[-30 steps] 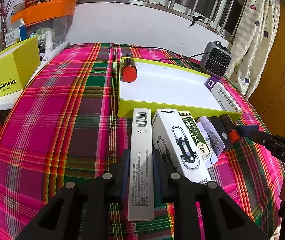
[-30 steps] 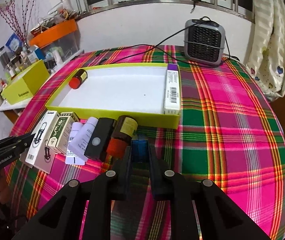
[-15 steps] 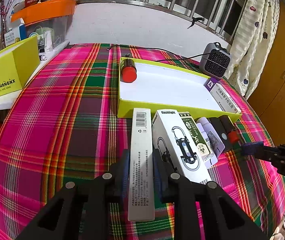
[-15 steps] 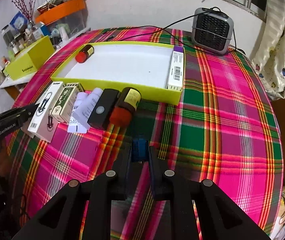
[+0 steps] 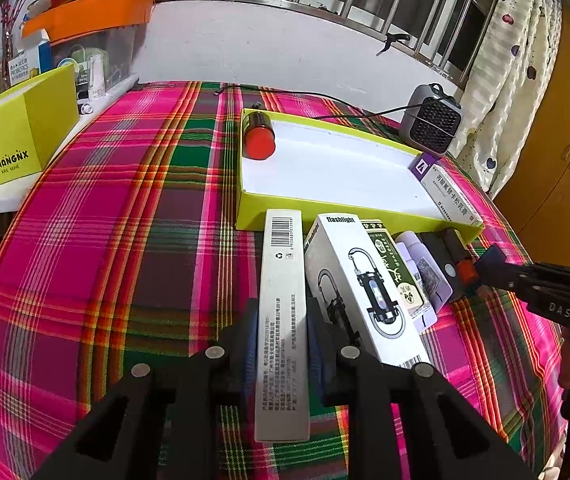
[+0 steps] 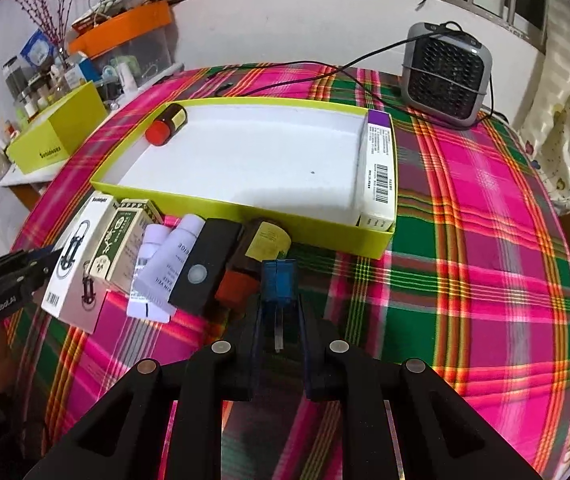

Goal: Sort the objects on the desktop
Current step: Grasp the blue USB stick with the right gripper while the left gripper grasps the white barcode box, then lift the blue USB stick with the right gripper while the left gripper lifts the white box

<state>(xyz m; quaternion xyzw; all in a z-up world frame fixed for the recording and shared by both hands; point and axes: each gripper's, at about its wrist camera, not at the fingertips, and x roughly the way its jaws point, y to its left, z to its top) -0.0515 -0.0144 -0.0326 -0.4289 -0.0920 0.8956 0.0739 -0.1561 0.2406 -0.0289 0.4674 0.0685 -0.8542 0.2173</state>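
My left gripper [image 5: 282,320] is shut on a long grey-white barcode box [image 5: 283,280] that lies on the plaid tablecloth. Beside it lie a white flashlight box [image 5: 357,284], a green box [image 6: 121,236], a white tube [image 6: 169,264], a black box [image 6: 205,264] and a brown bottle [image 6: 261,240] with a red cap. My right gripper [image 6: 279,280] is shut and holds nothing, its blue tips just right of that red cap. Behind the row stands a yellow-green tray [image 6: 225,208] holding a red-capped bottle [image 6: 165,126] and a purple-white box [image 6: 379,172].
A grey heater [image 6: 445,76] with its cable stands behind the tray at the right. A yellow carton [image 5: 13,140] and an orange-lidded bin [image 5: 93,12] stand on a shelf at the left. A curtain and wooden doors lie to the right.
My right gripper pulled back from the row half a second ago and has come forward again to the red-capped bottle. My left gripper has stayed shut on the long box.
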